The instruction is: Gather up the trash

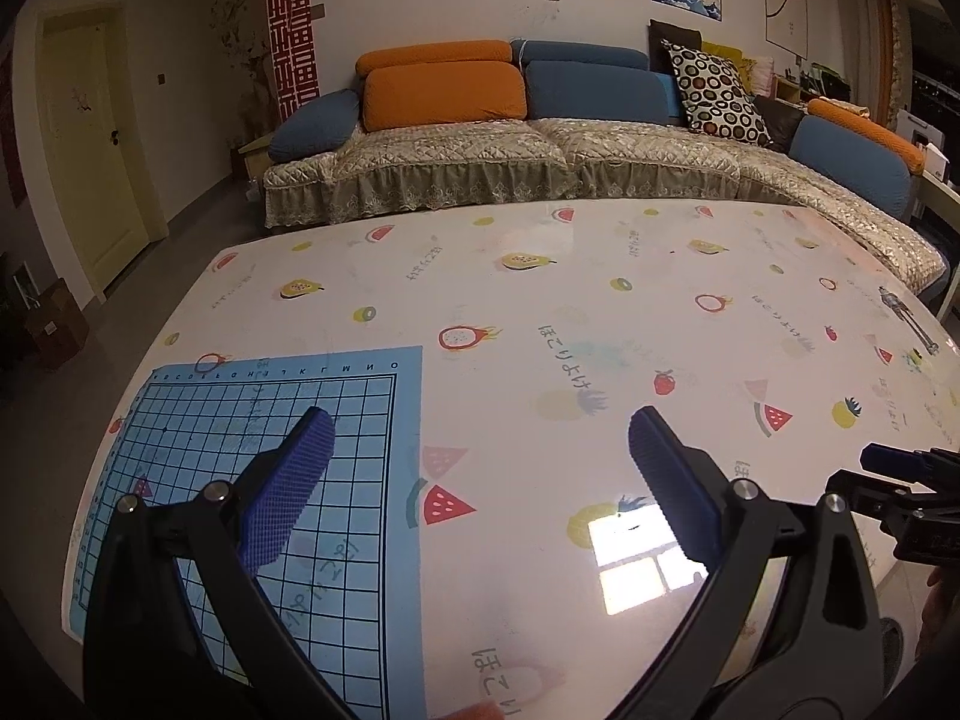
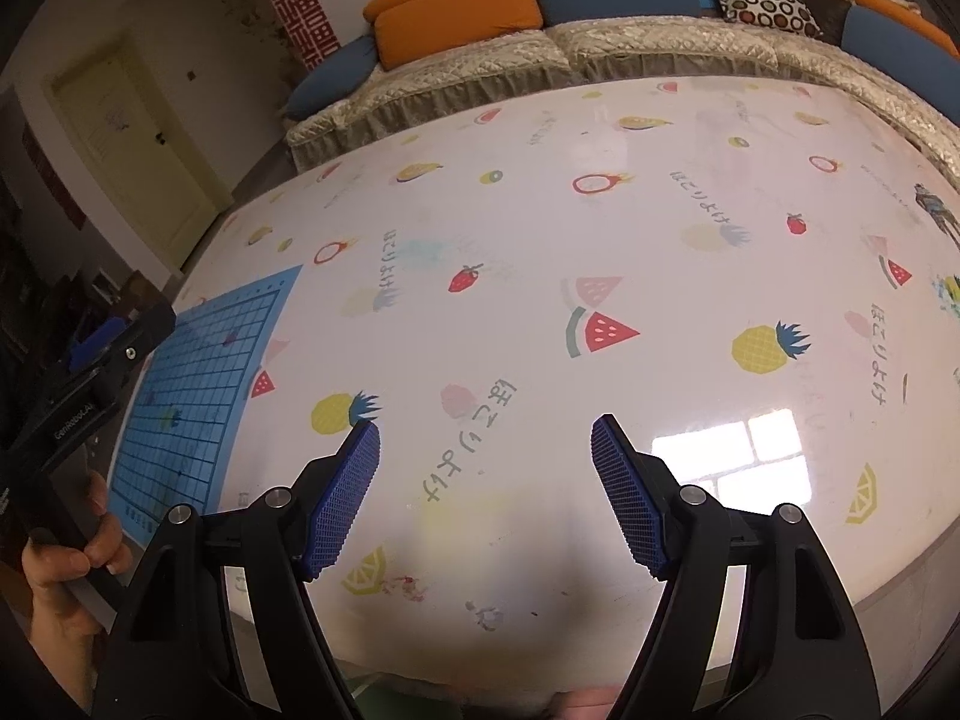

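Observation:
My left gripper (image 1: 480, 426) hangs open over the table, with nothing between its blue pads (image 1: 288, 492). Its left finger is above a blue grid mat (image 1: 360, 420). My right gripper (image 2: 486, 426) is also open and empty above the fruit-print tablecloth (image 2: 540, 240). I see no loose litter on the table in either view. The only small item is a thin metallic object (image 1: 906, 318) near the table's right edge; in the right wrist view it appears as the dark small object (image 2: 936, 210).
A sofa (image 1: 540, 150) with orange and blue cushions runs along the table's far side. A yellow door (image 1: 90, 138) is at the left. A hand (image 2: 60, 558) holds the left tool's black body (image 2: 90, 372) over the mat (image 2: 210, 360). Window glare (image 2: 738, 456) lies on the cloth.

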